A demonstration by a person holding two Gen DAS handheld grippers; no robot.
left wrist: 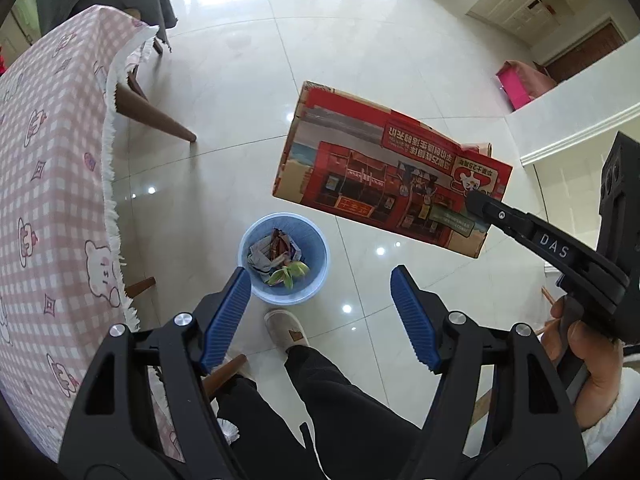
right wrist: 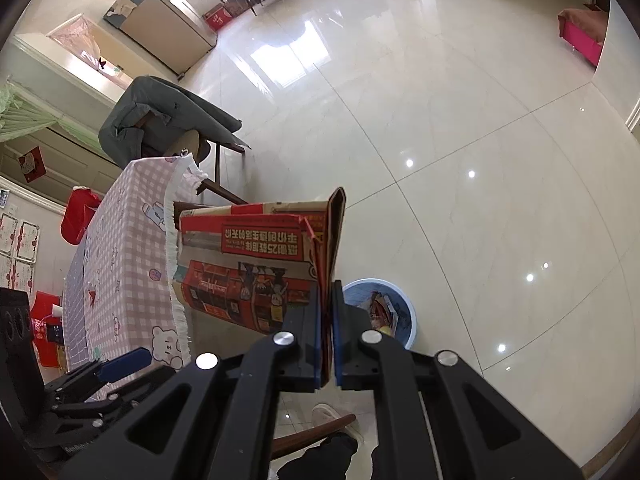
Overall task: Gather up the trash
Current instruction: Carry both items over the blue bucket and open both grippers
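The right gripper (right wrist: 328, 320) clamps the edge of a flattened red box (left wrist: 384, 172), holding it in the air, apparently to drop it into the blue bin (left wrist: 284, 258) below. The left gripper (left wrist: 320, 312) stands wide and empty, with the bin just beyond its fingertips.

Floor tiles (left wrist: 360, 60): glossy, reflective. Box (left wrist: 384, 172): printed cardboard, matt. Bin (left wrist: 256, 236): smooth blue plastic. Tablecloth (left wrist: 52, 168): checked cloth, fringed edge. Gripper pads (left wrist: 228, 316): ribbed blue rubber. Table legs (left wrist: 160, 116): wood.
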